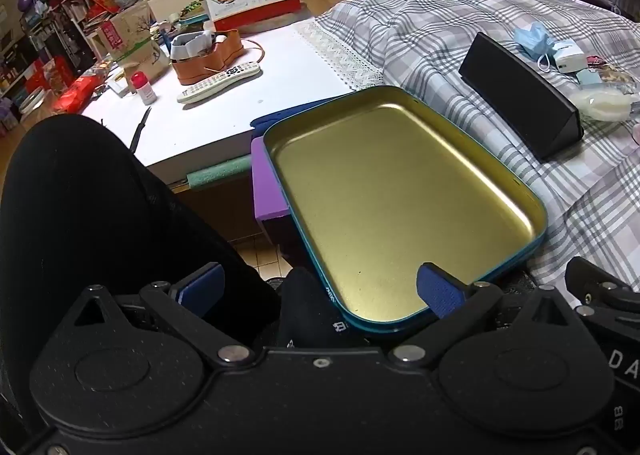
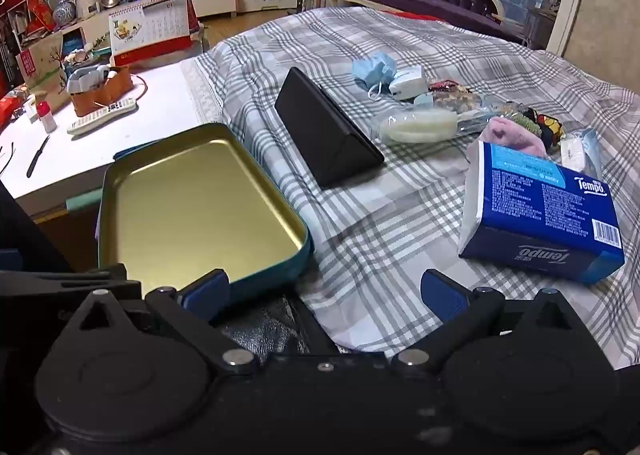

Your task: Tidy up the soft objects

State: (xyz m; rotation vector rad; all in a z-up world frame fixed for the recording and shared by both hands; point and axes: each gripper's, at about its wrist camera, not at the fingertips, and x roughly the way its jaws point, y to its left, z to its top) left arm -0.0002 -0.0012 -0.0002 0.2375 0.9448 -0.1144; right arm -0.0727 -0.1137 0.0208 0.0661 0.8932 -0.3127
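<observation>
I see both tongs spread wide, pinching nothing: left gripper [image 1: 320, 291], right gripper [image 2: 324, 291]. Gold tin [image 2: 192, 195] sits bare on the plaid bedspread [image 2: 400, 215]; tissue pack [image 2: 548, 215] lies well apart.

Your two grippers look alike — the left gripper [image 1: 320, 289] and the right gripper [image 2: 324, 291] are matte black, speckled plastic with round hubs, triangular cut-outs and silver screw heads at the linkages. Each finger ends in a blue ribbed pad [image 1: 438, 289]. You wear black trousers [image 1: 92, 207] — white letters mark the housing edge.
</observation>
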